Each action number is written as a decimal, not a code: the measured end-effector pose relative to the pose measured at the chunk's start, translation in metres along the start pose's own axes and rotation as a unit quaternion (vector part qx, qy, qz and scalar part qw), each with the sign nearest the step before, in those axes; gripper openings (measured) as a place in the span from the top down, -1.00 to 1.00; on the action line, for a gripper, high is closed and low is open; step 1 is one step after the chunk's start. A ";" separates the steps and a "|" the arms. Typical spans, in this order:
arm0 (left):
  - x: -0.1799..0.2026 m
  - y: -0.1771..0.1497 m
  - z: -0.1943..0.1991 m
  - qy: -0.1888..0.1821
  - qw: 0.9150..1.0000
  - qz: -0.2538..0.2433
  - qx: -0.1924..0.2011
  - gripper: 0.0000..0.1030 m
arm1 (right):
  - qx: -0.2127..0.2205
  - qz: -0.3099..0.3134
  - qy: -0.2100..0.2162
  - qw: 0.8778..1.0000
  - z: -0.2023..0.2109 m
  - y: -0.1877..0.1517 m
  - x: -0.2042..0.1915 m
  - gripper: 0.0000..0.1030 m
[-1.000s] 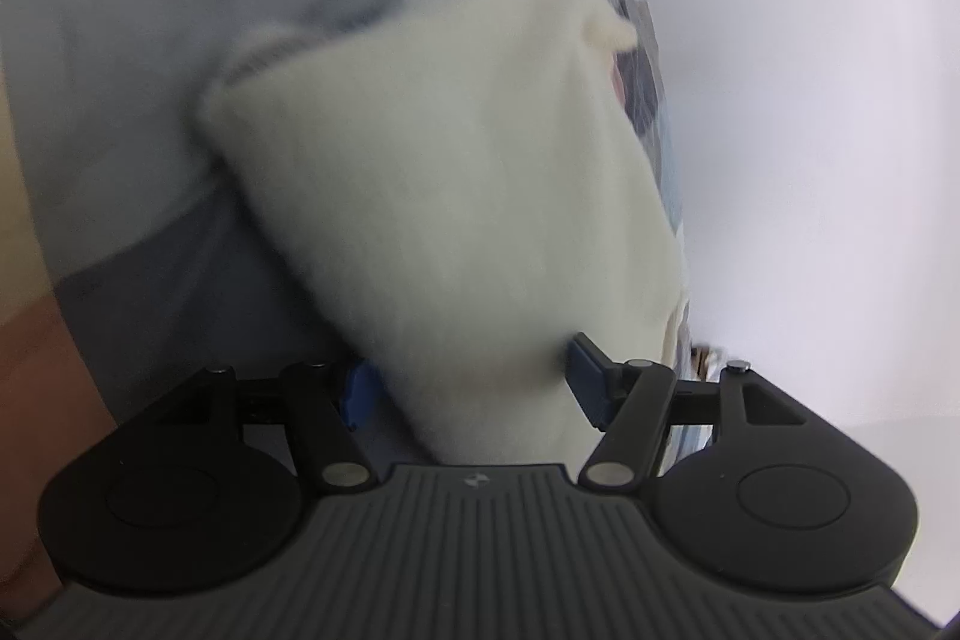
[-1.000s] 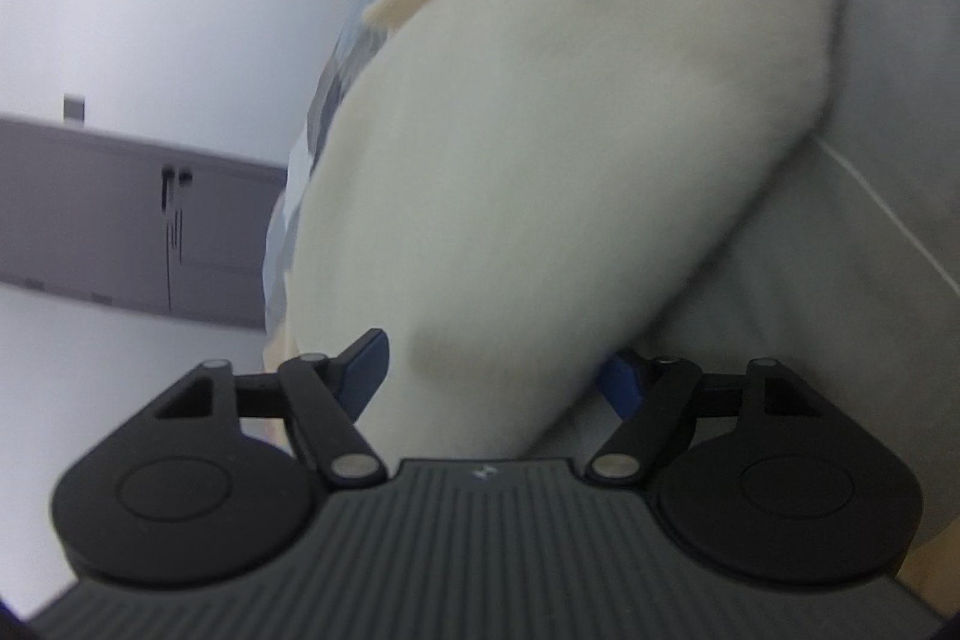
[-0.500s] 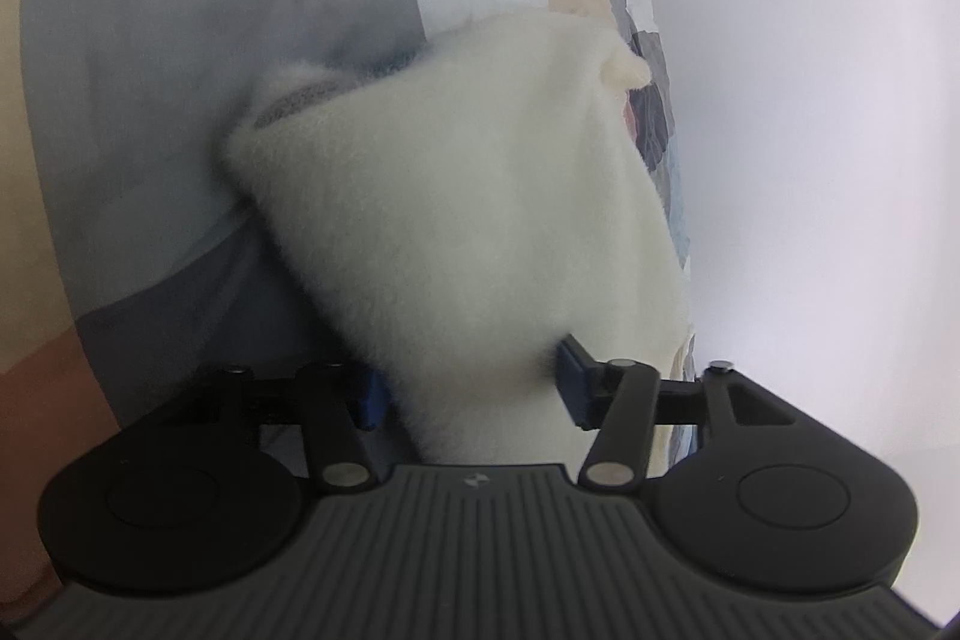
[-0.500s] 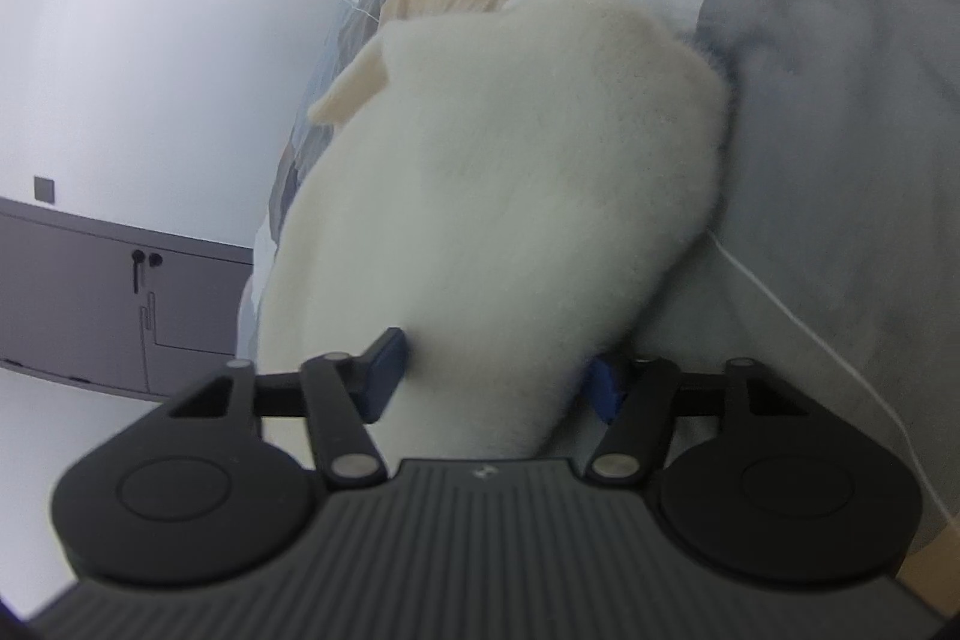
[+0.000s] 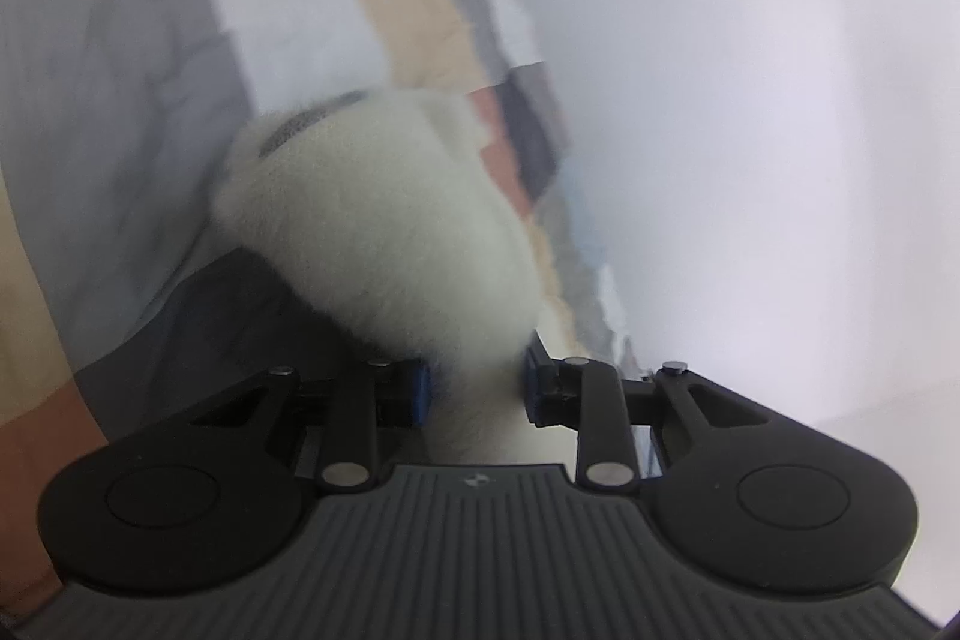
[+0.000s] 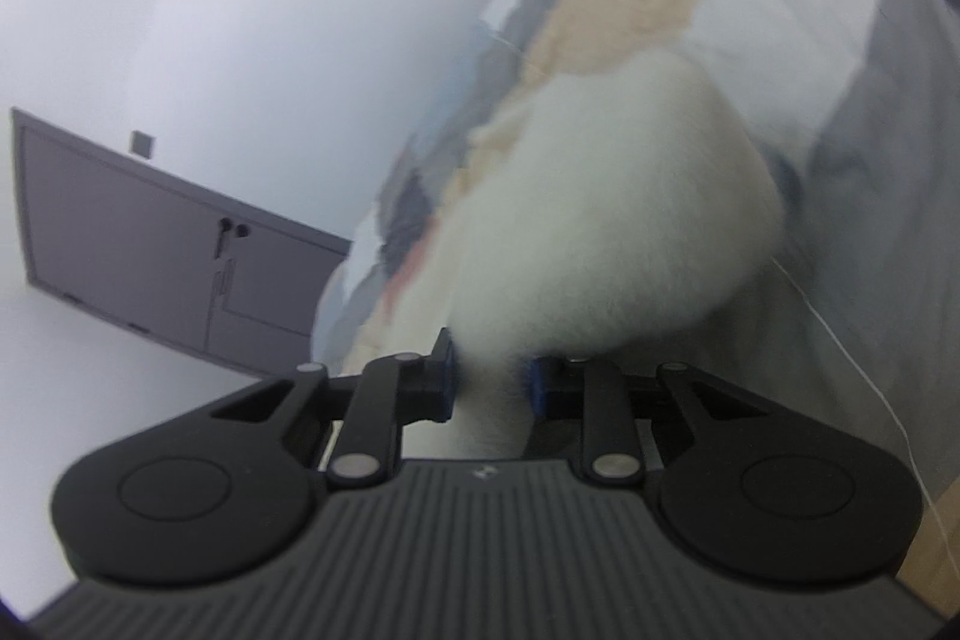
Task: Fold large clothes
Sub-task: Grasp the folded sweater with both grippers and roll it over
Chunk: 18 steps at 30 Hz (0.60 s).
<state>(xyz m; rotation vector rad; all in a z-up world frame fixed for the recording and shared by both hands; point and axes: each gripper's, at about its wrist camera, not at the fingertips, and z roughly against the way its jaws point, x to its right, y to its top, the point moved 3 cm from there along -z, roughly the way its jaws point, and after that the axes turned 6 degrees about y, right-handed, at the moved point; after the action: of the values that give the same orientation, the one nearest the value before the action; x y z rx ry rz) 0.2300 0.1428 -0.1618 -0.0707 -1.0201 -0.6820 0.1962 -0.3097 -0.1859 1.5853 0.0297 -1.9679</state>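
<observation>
The left gripper [image 5: 475,394] is clamped on a bunch of the cream fleece garment [image 5: 384,220], its blue pads pressed into the pile. The right gripper [image 6: 491,388] pinches another bunch of it [image 6: 606,226] likewise. The garment hangs over the patchwork bedspread [image 5: 288,22], near its edge; a grey cabinet [image 6: 150,250] stands beyond.

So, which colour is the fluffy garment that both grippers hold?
Cream white, all one colour. The fluffy garment shows best in the left wrist view.
</observation>
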 end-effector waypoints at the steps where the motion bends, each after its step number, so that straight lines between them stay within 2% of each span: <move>1: 0.005 -0.001 0.009 -0.003 1.000 -0.006 0.000 0.37 | 0.001 0.003 0.006 1.000 0.004 0.002 -0.009 0.49; 6: 0.021 -0.001 0.044 -0.009 1.000 -0.025 -0.018 0.38 | 0.002 0.018 0.020 1.000 0.045 0.004 -0.044 0.49; 7: 0.021 -0.005 0.063 -0.010 0.999 -0.027 -0.022 0.38 | 0.001 0.014 0.029 0.999 0.053 0.005 -0.050 0.50; 9: 0.024 -0.007 0.089 -0.016 0.999 -0.038 -0.026 0.49 | 0.007 0.023 0.052 0.998 0.070 0.010 -0.064 0.52; 11: 0.028 -0.011 0.106 -0.026 0.998 -0.056 -0.015 0.69 | 0.034 0.060 0.077 0.995 0.091 0.015 -0.083 0.73; 12: 0.031 -0.010 0.112 -0.031 0.997 -0.073 -0.002 0.72 | 0.049 0.083 0.083 0.992 0.101 0.017 -0.091 0.73; 14: 0.033 -0.011 0.119 -0.024 0.995 -0.091 0.013 0.72 | 0.063 0.102 0.077 0.990 0.112 0.023 -0.102 0.73; 18: 0.017 -0.022 0.116 -0.013 0.997 -0.072 -0.021 0.72 | 0.033 0.092 0.047 0.994 0.103 0.017 -0.087 0.73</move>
<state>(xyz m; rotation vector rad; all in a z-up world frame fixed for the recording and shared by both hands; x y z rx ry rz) 0.1357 0.1588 -0.0914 -0.0425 -1.0436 -0.8348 0.1223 -0.3242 -0.0731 1.6605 -0.1407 -1.7692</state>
